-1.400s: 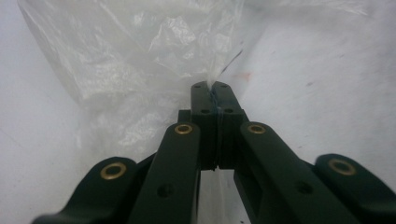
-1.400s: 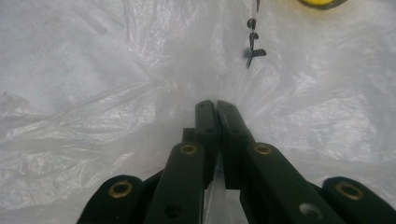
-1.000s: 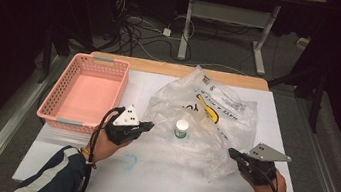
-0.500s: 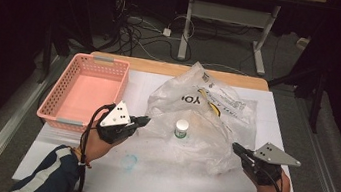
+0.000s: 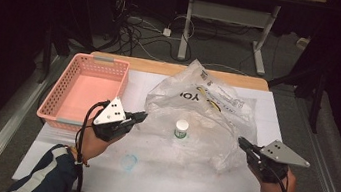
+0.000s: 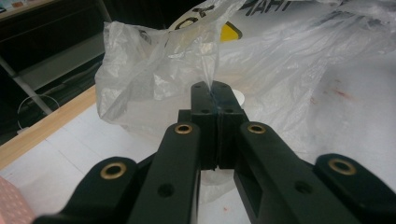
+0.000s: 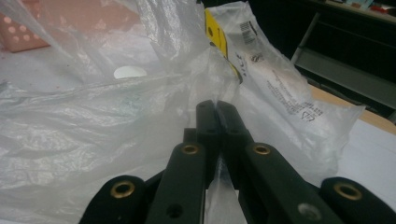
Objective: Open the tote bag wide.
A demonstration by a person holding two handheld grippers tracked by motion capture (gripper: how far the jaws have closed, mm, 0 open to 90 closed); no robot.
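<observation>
A clear plastic bag [image 5: 206, 111] with black and yellow print lies spread over the white table cover. A small bottle with a white cap [image 5: 181, 128] stands inside it, seen through the film. My left gripper [image 5: 142, 116] is shut on the bag's left edge, and a pinch of film rises from between the jaws of the left gripper [image 6: 211, 88]. My right gripper [image 5: 241, 142] is shut on the bag's right edge; thin plastic film runs between the jaws of the right gripper [image 7: 216, 106]. The white cap [image 7: 130, 72] shows behind the film. The bag [image 6: 154, 70] is stretched between both hands.
A pink perforated basket [image 5: 88, 89] stands at the table's left, close behind my left hand. A faint blue ring mark [image 5: 130, 161] lies on the cover near the front. The wooden table edge [image 5: 162, 67] runs along the back, with cables and a desk frame on the floor beyond.
My left hand has risen a little and shifted left, pulling the bag's left edge up. The right hand has stayed put.
</observation>
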